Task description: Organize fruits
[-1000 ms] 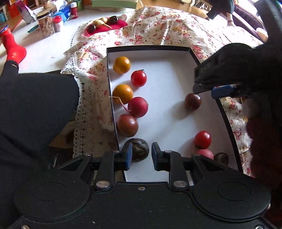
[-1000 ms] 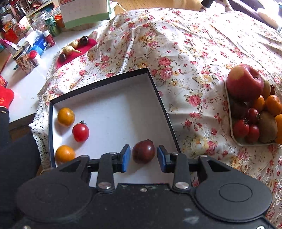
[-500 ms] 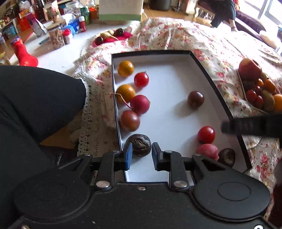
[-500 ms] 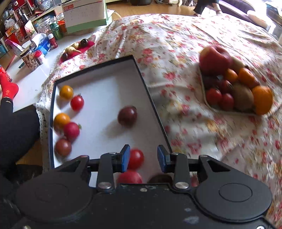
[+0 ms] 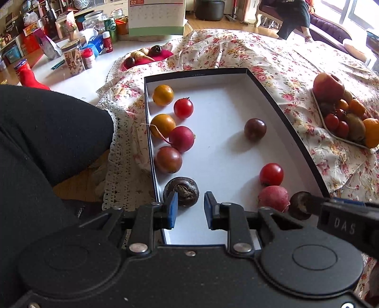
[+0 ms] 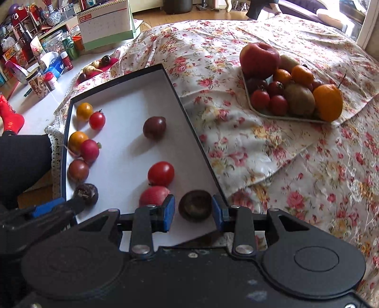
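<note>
Risk first: the left hand-held gripper [image 5: 188, 209], jaws part open, just widened and gripping nothing, could nudge the water chestnut [image 5: 181, 194] in the white box [image 5: 225, 99]. Right hand-held gripper [image 6: 193, 212], also part open, brackets another chestnut [image 6: 195, 208]; contact is hidden. Plate fruits [image 6: 293, 94] overlap.

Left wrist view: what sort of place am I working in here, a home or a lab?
Most likely a lived-in home: a floral tablecloth covers the table, a desk calendar and jars clutter the far end, and a sofa stands behind.
</note>
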